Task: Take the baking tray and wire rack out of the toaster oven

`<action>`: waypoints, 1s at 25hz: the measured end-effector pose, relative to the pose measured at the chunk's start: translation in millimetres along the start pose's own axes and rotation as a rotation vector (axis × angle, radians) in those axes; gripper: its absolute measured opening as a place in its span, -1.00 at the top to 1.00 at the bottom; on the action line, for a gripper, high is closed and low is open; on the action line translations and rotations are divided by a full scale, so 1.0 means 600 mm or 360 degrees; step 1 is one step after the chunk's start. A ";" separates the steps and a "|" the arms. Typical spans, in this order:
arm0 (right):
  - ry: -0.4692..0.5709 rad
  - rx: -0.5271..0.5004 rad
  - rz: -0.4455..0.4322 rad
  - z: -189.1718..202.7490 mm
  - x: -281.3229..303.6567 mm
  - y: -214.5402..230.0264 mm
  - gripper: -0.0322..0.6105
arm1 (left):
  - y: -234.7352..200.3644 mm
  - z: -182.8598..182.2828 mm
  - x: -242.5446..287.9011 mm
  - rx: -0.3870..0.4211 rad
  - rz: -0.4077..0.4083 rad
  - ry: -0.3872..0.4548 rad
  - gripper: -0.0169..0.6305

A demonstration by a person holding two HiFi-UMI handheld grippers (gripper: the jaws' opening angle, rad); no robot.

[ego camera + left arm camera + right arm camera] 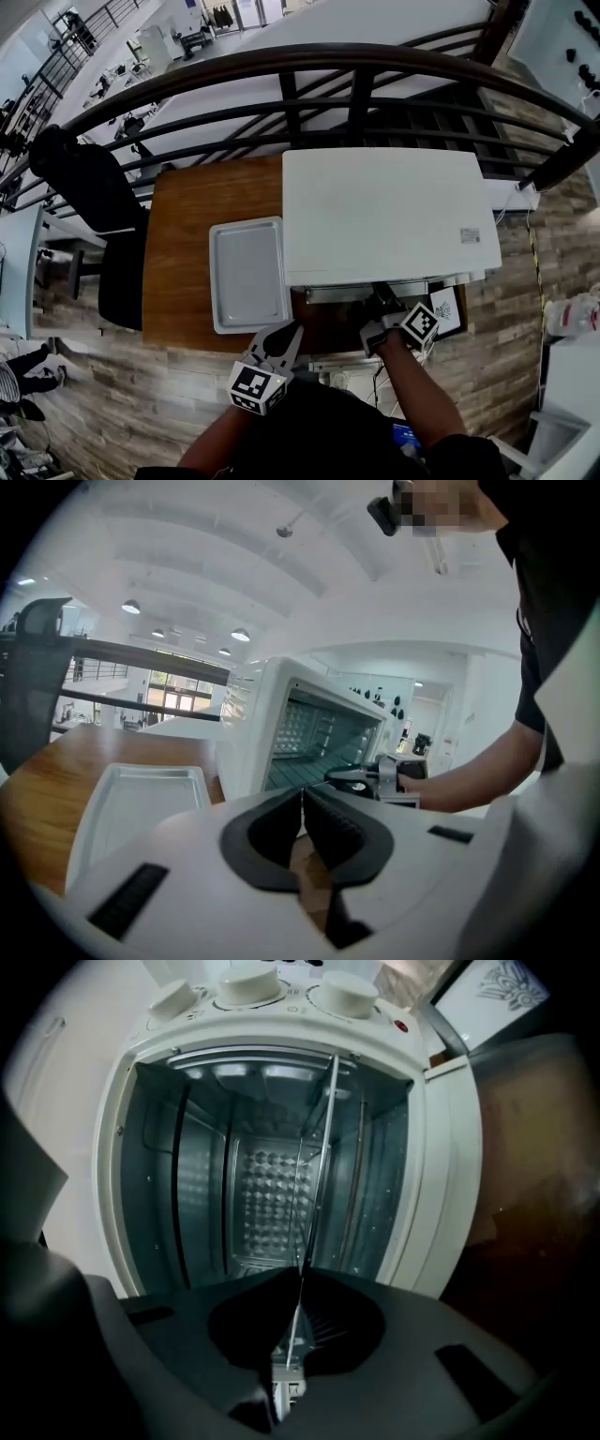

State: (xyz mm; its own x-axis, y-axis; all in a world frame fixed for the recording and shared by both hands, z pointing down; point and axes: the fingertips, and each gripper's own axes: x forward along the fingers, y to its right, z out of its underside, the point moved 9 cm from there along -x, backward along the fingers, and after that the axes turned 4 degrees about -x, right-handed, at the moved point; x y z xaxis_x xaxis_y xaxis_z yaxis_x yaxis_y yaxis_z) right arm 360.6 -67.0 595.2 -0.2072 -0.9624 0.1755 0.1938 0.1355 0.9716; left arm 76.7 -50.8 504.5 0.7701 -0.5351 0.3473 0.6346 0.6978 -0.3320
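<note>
The white toaster oven (384,211) stands on the wooden table (187,216) with its front open toward me. The grey baking tray (248,274) lies flat on the table to the oven's left, also in the left gripper view (141,799). My right gripper (382,298) is at the oven mouth. In the right gripper view its jaws (300,1283) are shut on the front edge of the wire rack (314,1185), which shows edge-on as a thin line running into the cavity. My left gripper (286,336) hovers at the table's front edge, shut (303,794) and empty.
A black office chair (89,187) stands left of the table. A dark curved railing (281,61) runs behind it. The oven's knobs (248,983) sit beside the cavity. A framed card (445,309) rests at the oven's front right corner.
</note>
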 end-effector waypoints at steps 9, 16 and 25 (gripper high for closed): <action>-0.0006 0.0082 -0.0043 0.035 -0.074 0.011 0.88 | 0.013 0.017 -0.019 -0.0011 -0.0045 0.0007 0.90; -0.0096 0.0098 -0.0069 0.056 -0.140 0.016 0.88 | 0.000 0.048 -0.008 -0.0210 -0.0157 0.0001 0.89; -0.0110 0.0156 -0.0087 0.084 -0.213 0.017 0.88 | -0.001 0.127 0.035 -0.0860 0.0033 -0.0096 0.29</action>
State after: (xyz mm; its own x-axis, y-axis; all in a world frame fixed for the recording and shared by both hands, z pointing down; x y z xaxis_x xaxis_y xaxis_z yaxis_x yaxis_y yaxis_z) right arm 340.7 69.3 590.5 -0.2814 -0.9508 0.1293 0.0866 0.1090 0.9903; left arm 87.6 -26.0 578.4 0.7877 -0.4845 0.3804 0.5746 0.3552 -0.7373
